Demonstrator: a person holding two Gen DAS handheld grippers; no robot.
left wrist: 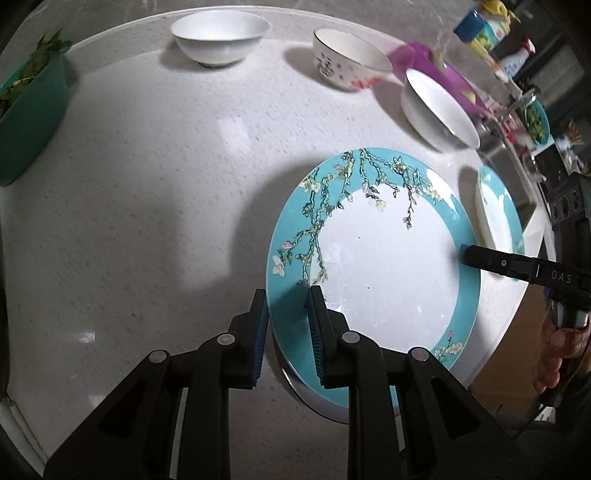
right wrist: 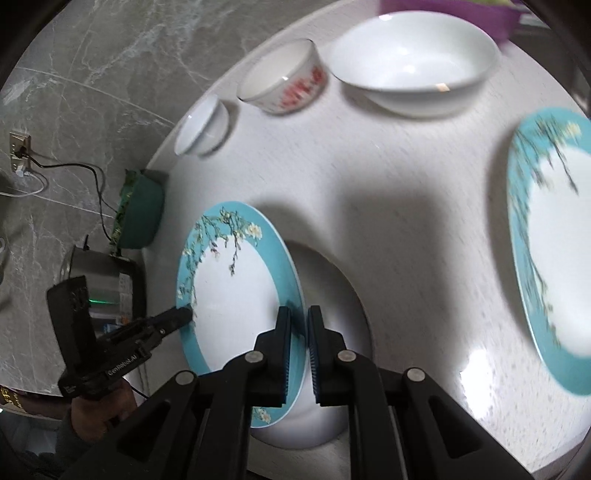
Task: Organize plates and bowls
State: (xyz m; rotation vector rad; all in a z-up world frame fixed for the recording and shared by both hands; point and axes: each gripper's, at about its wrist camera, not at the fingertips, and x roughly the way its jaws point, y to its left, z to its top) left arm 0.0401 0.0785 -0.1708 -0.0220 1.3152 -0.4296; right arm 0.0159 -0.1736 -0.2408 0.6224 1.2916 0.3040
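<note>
Both claws, left claw (left wrist: 286,325) and right claw (right wrist: 298,328), pinch the tilted floral plate's (left wrist: 384,266) opposite rims.

Both grippers clamped, tilted downward
Left gripper (left wrist: 286,325) low centre, jaws pinched; right gripper (right wrist: 299,334) likewise; a hand (right wrist: 99,410) lower left

A large teal-rimmed plate (left wrist: 373,258) with a white centre and painted blossom branches is tilted above the pale round counter (left wrist: 147,166), gripped at opposite rim edges. A second plate (right wrist: 550,251) of the same pattern lies flat to its right. Along the far edge stand three bowls, upright and apart: a plain white bowl (left wrist: 220,35), a small bowl (left wrist: 349,59) (red markings on its side), and a wide white bowl (left wrist: 437,109).
</note>
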